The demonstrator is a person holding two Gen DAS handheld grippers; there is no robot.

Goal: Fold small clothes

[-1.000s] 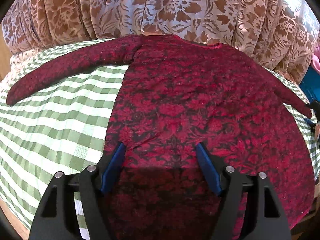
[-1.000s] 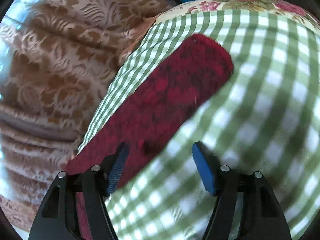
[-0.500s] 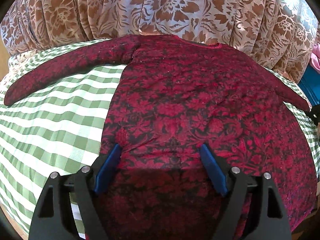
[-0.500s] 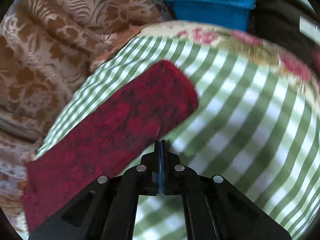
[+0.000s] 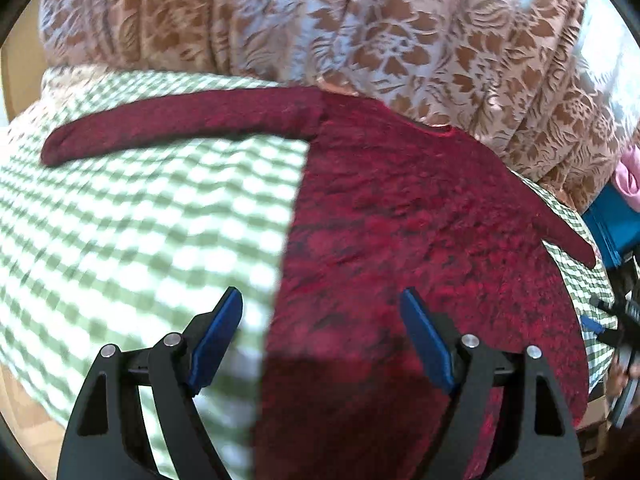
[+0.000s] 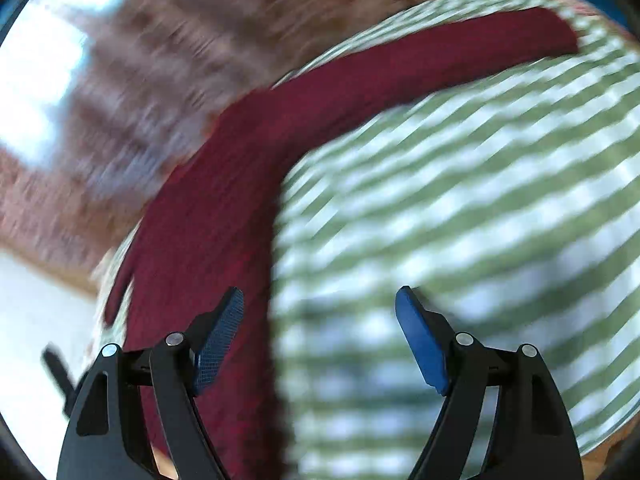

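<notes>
A dark red long-sleeved top with a floral weave [image 5: 420, 240] lies spread flat on a green-and-white checked cloth [image 5: 140, 240] that covers the bench, with a brown-and-cream floral curtain [image 5: 360, 28] hanging behind its far edge. In the left wrist view, from left to right, one sleeve [image 5: 180, 124] stretches out over the checks, the body fills the middle, and the other sleeve [image 5: 564, 236] points toward the right edge, near a blue container [image 5: 616, 224] beyond the bench. No crease or doubled layer shows anywhere on the garment, so the folding appears not yet begun: sleeves and body all seem left to bring in.

The left gripper [image 5: 320, 340] hangs low over the garment's near left side seam. Its blue-padded fingers [image 5: 216, 340] are spread wide and hold nothing; one sits over the checked cloth, the other over the red fabric, so they straddle the edge. Whether the tips touch the cloth cannot be told.

The right wrist view is heavily blurred. It shows the red top [image 6: 224, 216] running along the left, one sleeve [image 6: 440, 60] curving away to the upper right, and checked cloth [image 6: 460, 220] elsewhere. The right gripper [image 6: 320, 340] is likewise released, fingers [image 6: 420, 344] wide apart and empty, again straddling a garment edge: one over red fabric, the other over the checks. Contact cannot be judged here either.
</notes>
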